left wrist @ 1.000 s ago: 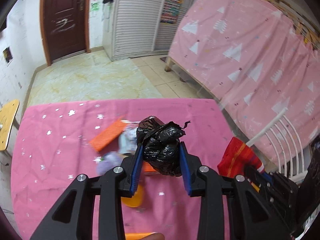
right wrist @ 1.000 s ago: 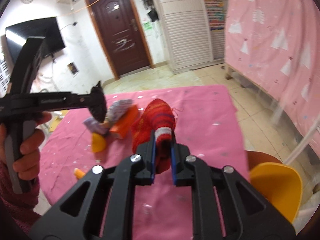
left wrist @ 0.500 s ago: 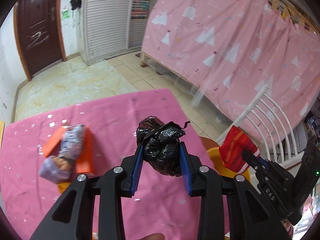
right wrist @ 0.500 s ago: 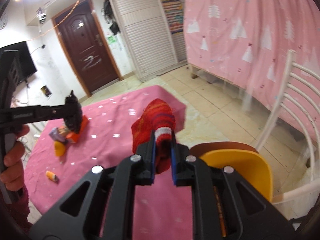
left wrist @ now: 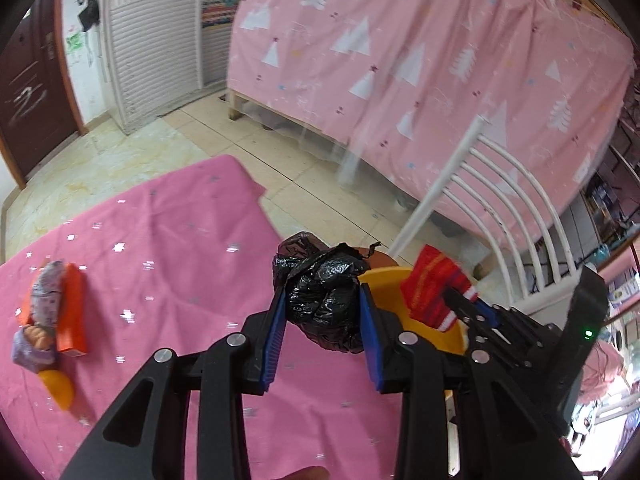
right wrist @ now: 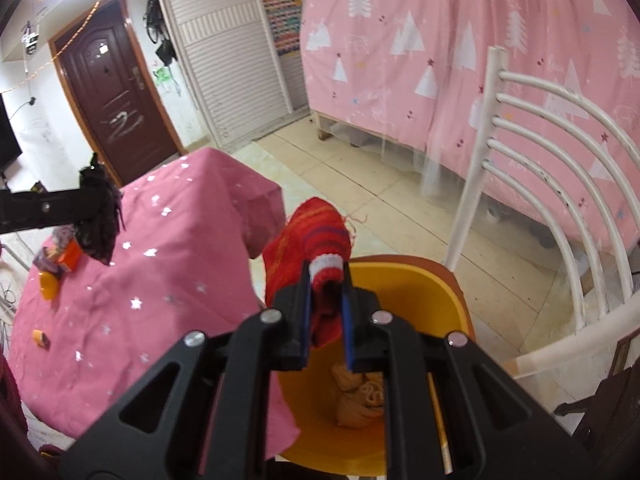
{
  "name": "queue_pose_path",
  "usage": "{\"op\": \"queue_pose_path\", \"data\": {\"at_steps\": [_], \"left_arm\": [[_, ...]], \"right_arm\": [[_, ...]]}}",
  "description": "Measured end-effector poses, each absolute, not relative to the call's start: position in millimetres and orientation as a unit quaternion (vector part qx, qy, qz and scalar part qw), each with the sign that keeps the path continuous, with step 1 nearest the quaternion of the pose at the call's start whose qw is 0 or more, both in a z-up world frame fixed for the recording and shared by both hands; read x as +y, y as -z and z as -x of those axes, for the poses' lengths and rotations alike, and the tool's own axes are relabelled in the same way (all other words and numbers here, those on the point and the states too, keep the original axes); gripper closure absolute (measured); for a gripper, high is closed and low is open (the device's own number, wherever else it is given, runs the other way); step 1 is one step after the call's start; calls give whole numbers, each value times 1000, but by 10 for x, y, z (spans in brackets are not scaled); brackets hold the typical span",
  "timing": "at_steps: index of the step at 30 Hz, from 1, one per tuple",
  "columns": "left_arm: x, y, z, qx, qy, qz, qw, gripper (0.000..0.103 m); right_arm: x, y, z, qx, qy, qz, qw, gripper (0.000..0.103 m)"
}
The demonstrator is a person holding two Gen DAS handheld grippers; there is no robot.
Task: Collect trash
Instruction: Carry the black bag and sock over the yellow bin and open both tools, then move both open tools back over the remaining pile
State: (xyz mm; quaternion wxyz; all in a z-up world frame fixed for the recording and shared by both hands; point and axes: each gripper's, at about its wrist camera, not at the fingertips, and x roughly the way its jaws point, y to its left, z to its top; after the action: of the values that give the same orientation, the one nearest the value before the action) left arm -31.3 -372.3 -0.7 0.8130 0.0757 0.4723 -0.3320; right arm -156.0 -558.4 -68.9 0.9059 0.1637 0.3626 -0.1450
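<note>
A crumpled black plastic bag, glossy and creased, is clenched between the blue ribbed pads of the left gripper above the edge of the table, which is covered in pink star-printed cloth. Only in the right wrist view is the inside of the smooth yellow plastic bin seen, with tan crumpled scraps at its bottom. Over that bin a red striped knitted sock with a white cuff band is held in the right gripper, whose jaws are opening. Farther off, an orange box lies on the table, and a white slatted metal chair stands behind the bin.
</note>
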Motion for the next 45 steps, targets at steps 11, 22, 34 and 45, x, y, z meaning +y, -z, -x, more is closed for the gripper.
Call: {"op": "queue_pose_path", "data": {"at_steps": [11,22,34,45], "left_arm": [[-4105,165,499,490,385,-80,778,76],[-4289,191,615,496,421,-75,756,55],[-3814,100,403,491,390,-45,778,55],[-2946,-82,70,469,335,-4,817,55]], "right_arm": [[-5841,749,1687,351,180,-185,900,55],[-5853,692,1792,342,196,-188,899,55],[-5515,534,1493,345,160,-165,910,55],[-4748,312,917,350,87,-113,926,55]]}}
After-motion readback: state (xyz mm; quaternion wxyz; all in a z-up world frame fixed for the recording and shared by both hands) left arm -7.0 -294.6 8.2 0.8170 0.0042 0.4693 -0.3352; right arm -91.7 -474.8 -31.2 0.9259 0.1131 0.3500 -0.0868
